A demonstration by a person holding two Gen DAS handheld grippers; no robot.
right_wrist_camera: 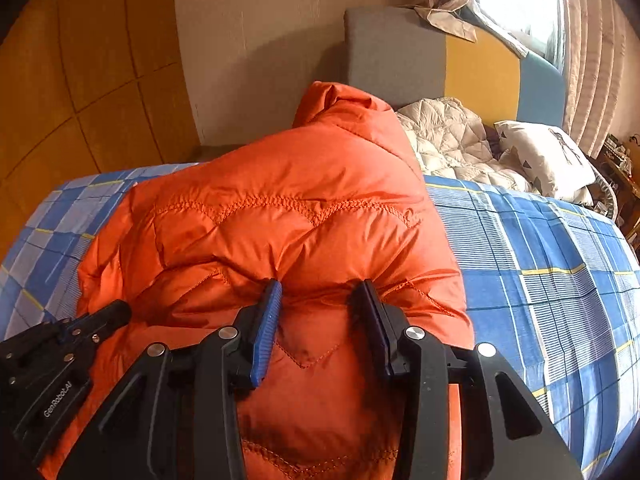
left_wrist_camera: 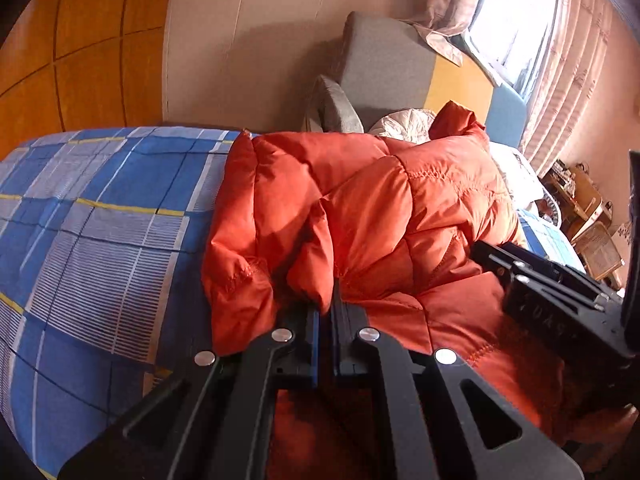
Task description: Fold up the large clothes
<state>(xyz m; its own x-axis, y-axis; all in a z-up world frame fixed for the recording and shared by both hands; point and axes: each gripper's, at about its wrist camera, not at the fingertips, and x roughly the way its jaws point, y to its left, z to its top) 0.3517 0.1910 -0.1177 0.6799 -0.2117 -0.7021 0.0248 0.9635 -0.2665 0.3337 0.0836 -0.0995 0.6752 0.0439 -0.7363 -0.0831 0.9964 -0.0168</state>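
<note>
An orange quilted puffer jacket (left_wrist_camera: 360, 208) lies bunched on a bed with a blue plaid sheet (left_wrist_camera: 100, 220). My left gripper (left_wrist_camera: 326, 308) is shut on a fold of the jacket at its near edge. In the right wrist view the jacket (right_wrist_camera: 280, 220) fills the middle, its hood pointing toward the headboard. My right gripper (right_wrist_camera: 318, 292) is open, its blue-padded fingers (right_wrist_camera: 268, 312) pressing into the jacket's padding with a puffed section between them. Each gripper shows in the other's view, the right one (left_wrist_camera: 560, 292) and the left one (right_wrist_camera: 80, 324).
A grey, yellow and blue headboard (right_wrist_camera: 440, 52) stands at the far end. A white quilted garment (right_wrist_camera: 452, 144) and a patterned pillow (right_wrist_camera: 548, 156) lie near it. Plaid sheet (right_wrist_camera: 540, 260) spreads to the right. A wooden wardrobe (left_wrist_camera: 80, 40) and a curtained window (left_wrist_camera: 520, 8) border the bed.
</note>
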